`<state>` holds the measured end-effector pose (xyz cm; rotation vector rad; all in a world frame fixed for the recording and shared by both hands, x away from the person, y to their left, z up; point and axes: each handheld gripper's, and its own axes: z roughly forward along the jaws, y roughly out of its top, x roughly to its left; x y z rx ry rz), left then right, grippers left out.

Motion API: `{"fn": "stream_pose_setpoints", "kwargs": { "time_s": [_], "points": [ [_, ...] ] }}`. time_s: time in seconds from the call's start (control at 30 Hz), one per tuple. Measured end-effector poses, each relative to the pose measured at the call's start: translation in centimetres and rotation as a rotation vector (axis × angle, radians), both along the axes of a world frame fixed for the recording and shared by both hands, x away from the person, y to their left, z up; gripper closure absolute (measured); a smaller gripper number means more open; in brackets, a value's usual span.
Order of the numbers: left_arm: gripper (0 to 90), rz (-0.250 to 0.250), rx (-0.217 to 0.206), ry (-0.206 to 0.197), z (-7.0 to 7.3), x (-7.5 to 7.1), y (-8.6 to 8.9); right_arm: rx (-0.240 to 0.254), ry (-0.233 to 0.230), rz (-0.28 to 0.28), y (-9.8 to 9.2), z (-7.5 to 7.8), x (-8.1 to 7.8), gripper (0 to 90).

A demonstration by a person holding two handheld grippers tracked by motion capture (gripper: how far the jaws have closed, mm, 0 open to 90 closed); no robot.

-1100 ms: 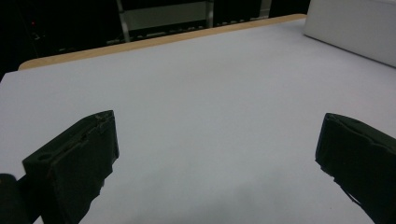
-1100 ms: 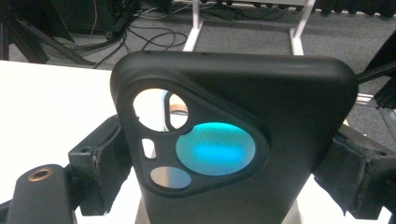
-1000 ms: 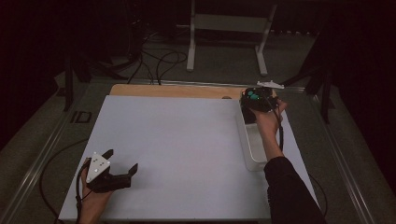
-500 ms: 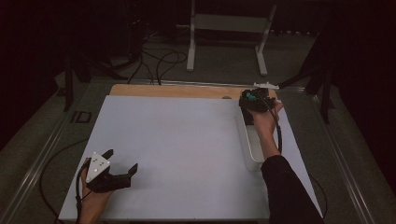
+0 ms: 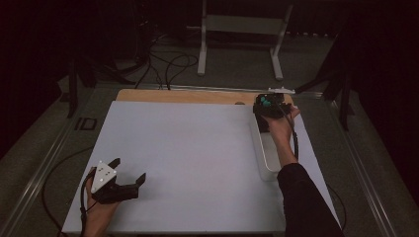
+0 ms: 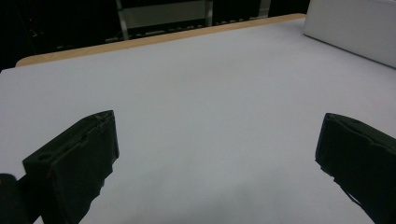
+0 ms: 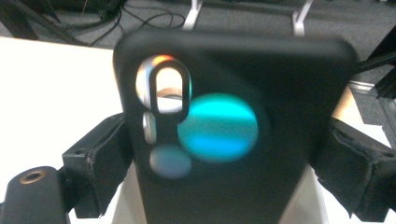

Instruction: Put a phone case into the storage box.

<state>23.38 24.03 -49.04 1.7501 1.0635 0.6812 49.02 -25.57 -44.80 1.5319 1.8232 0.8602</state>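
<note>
1. Phone clamped between right gripper jaws, held at the mat's far right corner, over the far end of the tray.
2. Phone: black case, back showing, teal round patch, oval camera cutout; blurred.
3. Tray lies along the mat's right edge, wooden strip beyond.
4. Left gripper near-left, jaws wide apart, holding nothing; broad bare mat between the two.

Right gripper, clamped on the black phone, sits slightly farther toward the table's far edge than a second ago, above the white tray.
</note>
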Motion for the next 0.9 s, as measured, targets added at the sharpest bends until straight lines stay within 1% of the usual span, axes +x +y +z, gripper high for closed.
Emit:
{"fn": "stream_pose_setpoints", "kwargs": {
  "time_s": [0.17,0.27,0.4,0.7,0.9],
  "points": [
    [0.2,0.001,-0.001,0.002,0.0,0.0,0.0,0.003,0.011,0.001,0.0,-0.2,0.0,8.5],
    [0.2,0.000,0.001,0.001,0.0,0.0,0.0,-0.001,0.005,0.001,-0.2,0.0,0.0,8.5],
    [0.2,0.002,-0.002,0.000,0.0,0.0,0.0,0.009,0.001,0.001,-0.4,0.2,-0.2,8.5],
    [0.2,0.003,-0.001,-0.002,0.0,0.0,0.0,0.036,-0.017,0.019,-0.4,0.8,-0.8,8.5],
    [0.2,0.005,-0.003,-0.002,0.1,0.0,0.1,0.068,-0.023,0.035,-0.5,1.3,-1.3,7.9]
  ]
}}
